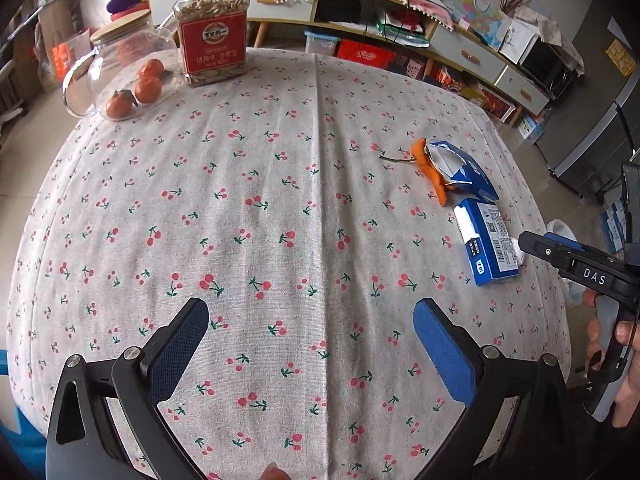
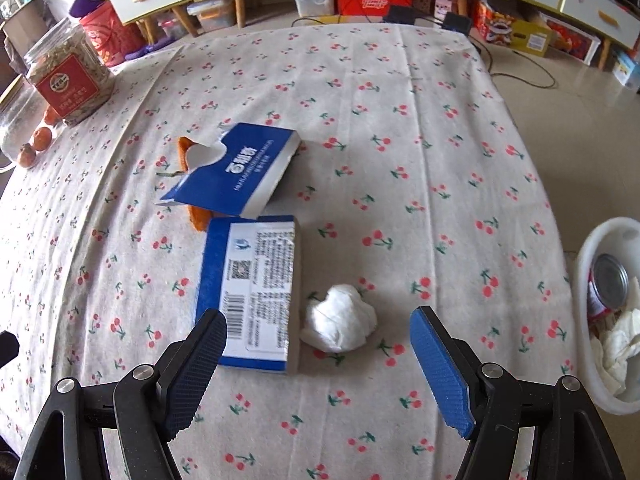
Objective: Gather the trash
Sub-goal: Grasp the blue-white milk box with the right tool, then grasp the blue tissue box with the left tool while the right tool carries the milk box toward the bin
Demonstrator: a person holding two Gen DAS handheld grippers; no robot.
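Cherry-print cloth covered the counter point(image 2: 420, 128). My right claw point(image 2: 318, 364) hovered wide open and empty, straddling a crumpled tissue point(image 2: 340, 322) beside 2 blue cartons point(image 2: 250, 292) (light, soft; I'd pinch its middle). My left claw point(image 1: 310, 346) was open, empty.

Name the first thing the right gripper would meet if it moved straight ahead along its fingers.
Probably the crumpled white tissue, which lies on the tablecloth just ahead of the open right gripper, roughly centred between its fingers. The blue box sits just left of that line. Depth is uncertain.
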